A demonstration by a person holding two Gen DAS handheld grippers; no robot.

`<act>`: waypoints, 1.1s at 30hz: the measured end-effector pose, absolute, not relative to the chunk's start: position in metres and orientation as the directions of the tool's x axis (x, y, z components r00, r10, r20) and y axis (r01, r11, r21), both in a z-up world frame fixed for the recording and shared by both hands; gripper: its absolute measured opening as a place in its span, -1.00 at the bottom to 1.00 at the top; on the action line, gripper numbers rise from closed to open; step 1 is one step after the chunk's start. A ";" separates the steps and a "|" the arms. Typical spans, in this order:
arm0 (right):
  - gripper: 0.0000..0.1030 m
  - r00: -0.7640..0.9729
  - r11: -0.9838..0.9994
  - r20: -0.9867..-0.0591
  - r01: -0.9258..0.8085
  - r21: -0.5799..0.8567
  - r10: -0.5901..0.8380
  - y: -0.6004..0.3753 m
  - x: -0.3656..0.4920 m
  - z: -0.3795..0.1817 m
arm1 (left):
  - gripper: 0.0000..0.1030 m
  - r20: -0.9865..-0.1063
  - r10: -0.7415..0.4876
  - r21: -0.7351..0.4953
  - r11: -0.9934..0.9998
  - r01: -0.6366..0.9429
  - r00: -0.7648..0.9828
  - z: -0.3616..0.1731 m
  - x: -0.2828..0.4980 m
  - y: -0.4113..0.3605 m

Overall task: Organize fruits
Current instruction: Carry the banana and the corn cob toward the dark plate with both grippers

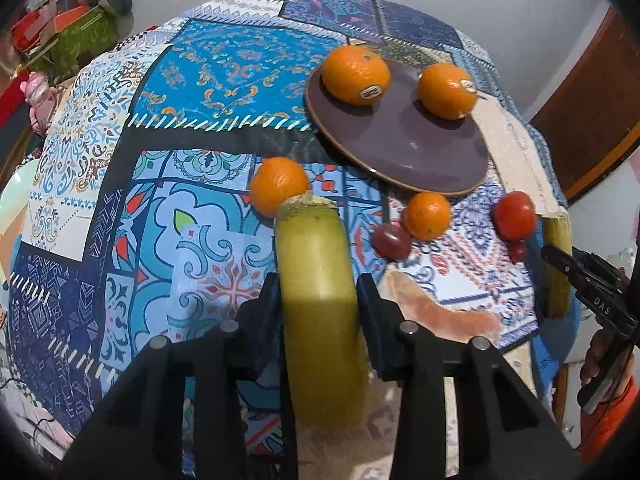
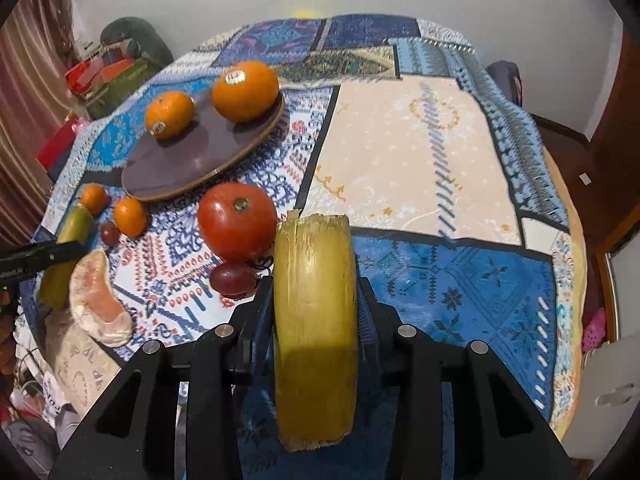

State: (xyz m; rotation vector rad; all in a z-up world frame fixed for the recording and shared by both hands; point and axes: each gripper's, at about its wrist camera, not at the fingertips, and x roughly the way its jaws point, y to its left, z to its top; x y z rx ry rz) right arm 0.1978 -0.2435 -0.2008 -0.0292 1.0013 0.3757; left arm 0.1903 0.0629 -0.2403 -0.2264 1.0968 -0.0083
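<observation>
**Ana:** Patchwork cloth (image 1: 224, 64) in blues covered the whole table, with a plain white wall behind. What sat on it, taking the purple plate (image 1: 404, 144) as the landmark?

**Ben:** Two large oranges (image 1: 356, 74) rested on the plate itself, toward its far rim. Off the plate, on its near side, lay two small mandarins (image 1: 427, 215), a tomato (image 2: 237, 220), a couple of red grapes (image 2: 232, 279) and a peeled citrus segment (image 2: 100, 304).

**Ana:** And the grippers?

**Ben:** Each was clamped on a yellow-green cane piece. The left gripper (image 1: 320, 300) had its jaws pressed against both sides of the left stalk (image 1: 316, 280); the right gripper (image 2: 316, 300) pinched the right stalk (image 2: 314, 280) the same way. Neither had any gap to spare.

**Ana:** How did the stalks lie?

**Ben:** Both ran lengthwise along the fingers, cut ends pointing forward, away from the hands. From the left gripper, the plate lay ahead and to the right, beyond the near mandarin. From the right one, it lay ahead and to the left, past the tomato.

**Ana:** Which hand was nearer?

**Ben:** I'd judge the two about equally near; I couldn't separate them with confidence. The right one would have to clear the tomato. The plate's near half was bare, so either stalk could go there, laid flat to stop rolling.
</observation>
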 end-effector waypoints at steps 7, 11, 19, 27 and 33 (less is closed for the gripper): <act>-0.30 0.537 0.935 -0.788 -0.331 0.131 0.301 -0.248 0.189 -0.172 | -0.29 -0.848 -0.113 -0.168 0.984 -0.060 0.518 -0.210 0.178 0.053; -0.30 0.560 0.931 -0.769 -0.343 0.122 0.307 -0.243 0.186 -0.161 | -0.29 -0.825 -0.113 -0.158 0.987 -0.033 0.554 -0.193 0.175 0.047; -0.30 0.608 0.923 -0.724 -0.370 0.105 0.326 -0.229 0.188 -0.134 | -0.29 -0.786 -0.123 -0.154 0.988 0.000 0.605 -0.166 0.181 0.039; -0.30 0.630 0.912 -0.691 -0.397 0.107 0.355 -0.209 0.202 -0.117 | -0.29 -0.760 -0.137 -0.150 0.988 0.034 0.636 -0.148 0.204 0.030; -0.30 0.631 0.901 -0.677 -0.419 0.113 0.378 -0.191 0.217 -0.114 | -0.29 -0.752 -0.148 -0.149 0.987 0.054 0.642 -0.146 0.227 0.028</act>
